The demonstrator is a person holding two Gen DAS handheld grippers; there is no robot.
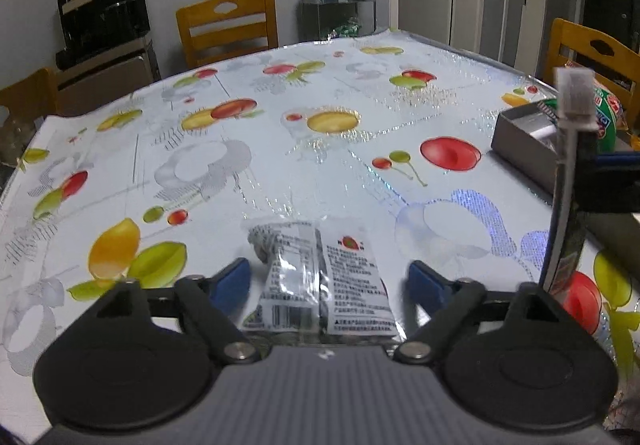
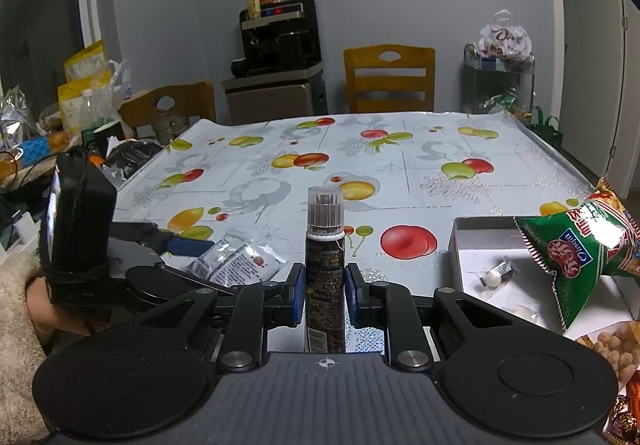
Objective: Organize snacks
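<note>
Right wrist view: right gripper point(image 2: 325, 281) is clamping the tube point(image 2: 325, 265) upright, left of the box point(image 2: 454, 245). Left gripper point(image 1: 328, 279) is gaping around the packet point(image 1: 320, 281). Box is holding little; both snacks remaining outside.

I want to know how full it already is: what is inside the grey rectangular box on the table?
Inside the grey rectangular box, a small clear-wrapped candy lies on the pale floor. A green crinkly snack bag overhangs the right side, hiding whatever sits beneath it.
</note>
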